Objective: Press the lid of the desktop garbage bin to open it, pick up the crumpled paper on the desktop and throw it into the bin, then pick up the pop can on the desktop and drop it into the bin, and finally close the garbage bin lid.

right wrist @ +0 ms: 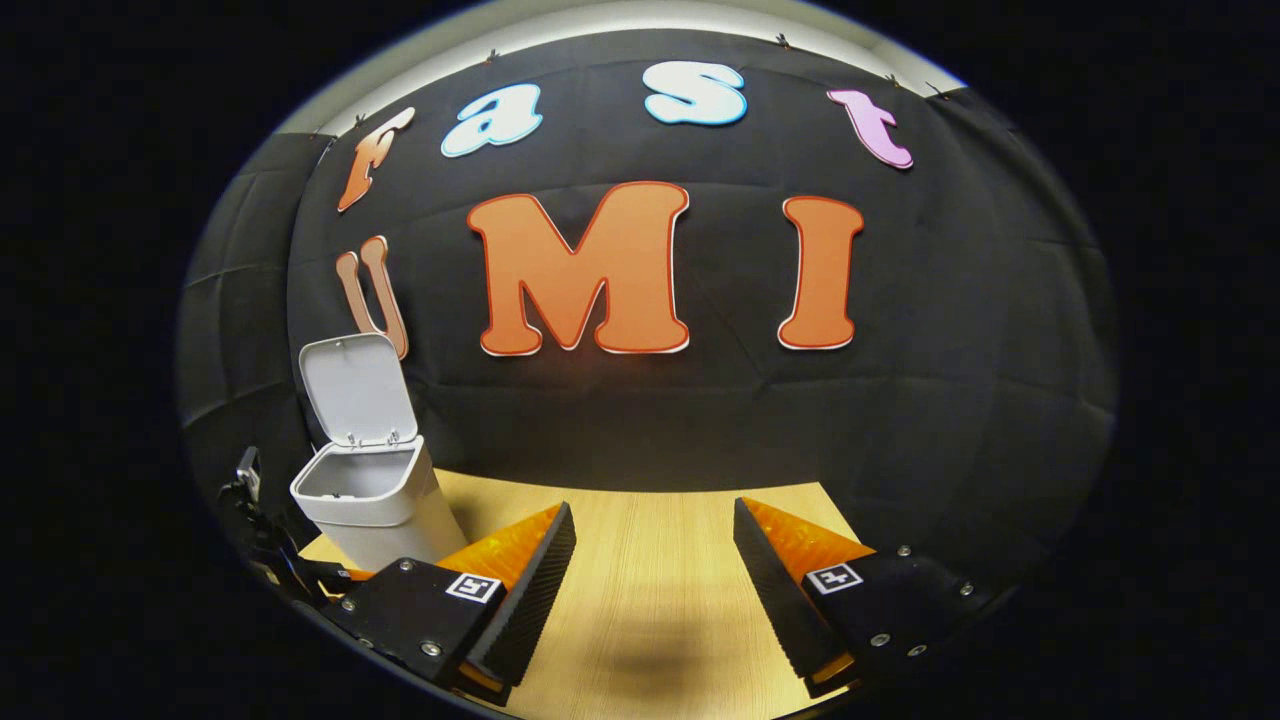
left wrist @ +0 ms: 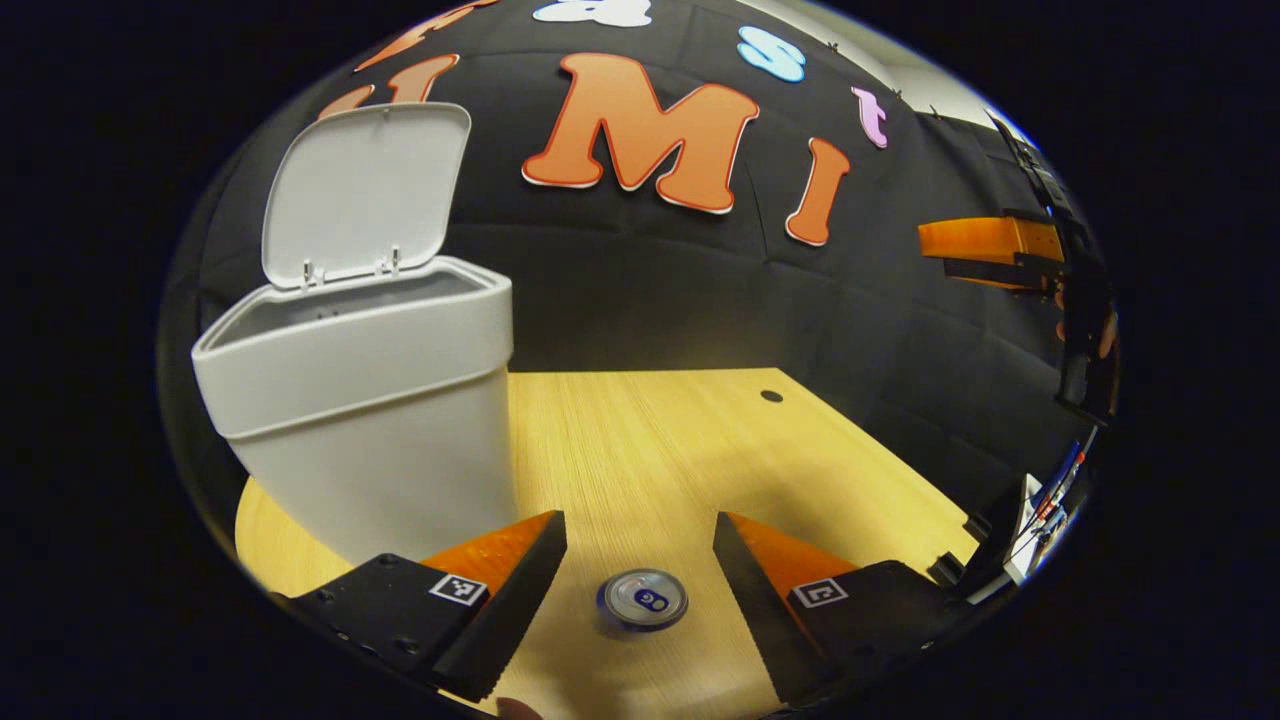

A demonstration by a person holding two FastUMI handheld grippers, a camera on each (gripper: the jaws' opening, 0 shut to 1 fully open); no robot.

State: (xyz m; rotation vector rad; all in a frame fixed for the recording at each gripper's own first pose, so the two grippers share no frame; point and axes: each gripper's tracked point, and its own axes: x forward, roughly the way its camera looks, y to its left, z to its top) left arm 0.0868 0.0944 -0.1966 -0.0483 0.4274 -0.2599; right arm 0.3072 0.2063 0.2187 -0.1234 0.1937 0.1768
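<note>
Aluminium pop can [left wrist: 642,599] stands upright on the wooden tabletop [left wrist: 680,440], between the spread jaws of the left gripper [left wrist: 640,555] but untouched by either. Just beside it, the grey garbage bin [left wrist: 370,400] has its lid [left wrist: 365,190] flipped up. I see no crumpled paper on the tabletop, so likely it is binned; the can and lid remain. The right gripper [right wrist: 655,570] hovers level, jaws open and empty, well apart from the bin.

a light wooden table with fine straight grain [left wrist: 660,440] carries a pale grey plastic bin with its hinged lid raised [left wrist: 370,400] and, near it, a small blue-and-silver metal can standing upright [left wrist: 642,600].
</note>
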